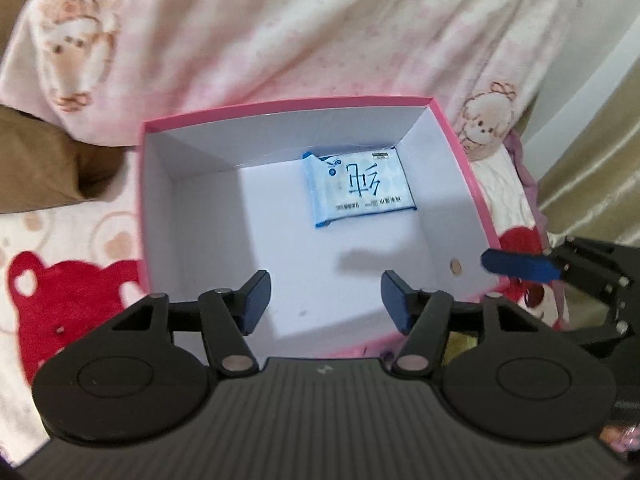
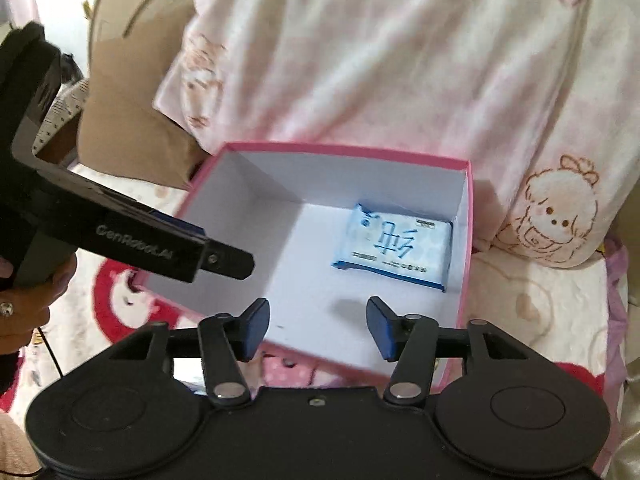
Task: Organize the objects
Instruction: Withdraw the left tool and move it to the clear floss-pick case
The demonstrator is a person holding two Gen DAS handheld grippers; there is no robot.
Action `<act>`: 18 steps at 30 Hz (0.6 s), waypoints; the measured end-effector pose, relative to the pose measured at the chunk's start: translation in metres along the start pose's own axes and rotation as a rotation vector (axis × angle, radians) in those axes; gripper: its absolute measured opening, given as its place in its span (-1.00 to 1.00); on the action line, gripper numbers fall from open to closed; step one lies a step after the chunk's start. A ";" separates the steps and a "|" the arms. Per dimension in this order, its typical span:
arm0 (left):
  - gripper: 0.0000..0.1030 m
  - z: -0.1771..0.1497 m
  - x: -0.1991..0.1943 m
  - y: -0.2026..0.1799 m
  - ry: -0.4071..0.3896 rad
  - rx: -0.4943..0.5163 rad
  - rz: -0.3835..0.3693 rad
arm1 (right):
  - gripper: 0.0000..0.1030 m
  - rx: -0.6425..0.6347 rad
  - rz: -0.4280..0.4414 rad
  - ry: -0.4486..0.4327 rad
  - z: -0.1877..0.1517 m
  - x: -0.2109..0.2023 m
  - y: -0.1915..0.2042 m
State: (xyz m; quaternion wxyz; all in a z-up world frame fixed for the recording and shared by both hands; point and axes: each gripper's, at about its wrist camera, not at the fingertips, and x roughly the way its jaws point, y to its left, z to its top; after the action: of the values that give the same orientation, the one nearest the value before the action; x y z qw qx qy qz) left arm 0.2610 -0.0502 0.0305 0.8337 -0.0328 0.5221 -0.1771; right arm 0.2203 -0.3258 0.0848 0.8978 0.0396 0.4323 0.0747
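Tissue pack point(image 2: 394, 246) lies flat in the box's point(image 1: 460, 152) far right corner, long axis left-right. Right gripper point(image 2: 318, 328) nearer; left gripper point(image 1: 325, 300) also empty, both jaws wide.

Bright, soft light; fisheye bending at edges, slight motion blur

bedding: pink cartoon blanket point(image 1: 300, 32) (bears) | right: beige curtain point(image 1: 592, 168)

I see my left gripper point(image 1: 325, 300): matte black, 2 blue pads point(image 1: 256, 298), silver pivot screws. Its side reads "GenRobot.AI".
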 end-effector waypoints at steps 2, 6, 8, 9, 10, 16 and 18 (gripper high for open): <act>0.28 -0.008 -0.017 -0.001 -0.010 0.018 0.020 | 0.25 -0.013 0.005 -0.014 -0.005 -0.011 0.008; 0.43 -0.027 -0.062 -0.001 -0.032 0.063 0.061 | 0.33 -0.046 0.005 -0.030 -0.015 -0.041 0.031; 0.48 -0.037 -0.079 0.000 -0.043 0.075 0.067 | 0.37 -0.065 0.010 -0.037 -0.020 -0.053 0.043; 0.49 -0.043 -0.086 0.000 -0.047 0.080 0.069 | 0.38 -0.071 0.014 -0.038 -0.021 -0.057 0.047; 0.51 -0.047 -0.092 -0.001 -0.051 0.082 0.071 | 0.40 -0.076 0.018 -0.036 -0.024 -0.060 0.052; 0.54 -0.079 -0.119 0.003 -0.043 0.075 0.056 | 0.44 -0.124 0.068 0.017 -0.041 -0.067 0.083; 0.55 -0.089 -0.124 0.005 -0.034 0.074 0.052 | 0.44 -0.150 0.077 0.033 -0.049 -0.069 0.095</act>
State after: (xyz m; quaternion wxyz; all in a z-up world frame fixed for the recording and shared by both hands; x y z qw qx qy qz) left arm 0.1348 0.0070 0.0957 0.8474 0.0087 0.5016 -0.1742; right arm 0.1303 -0.2433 0.1206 0.8874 -0.0123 0.4384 0.1419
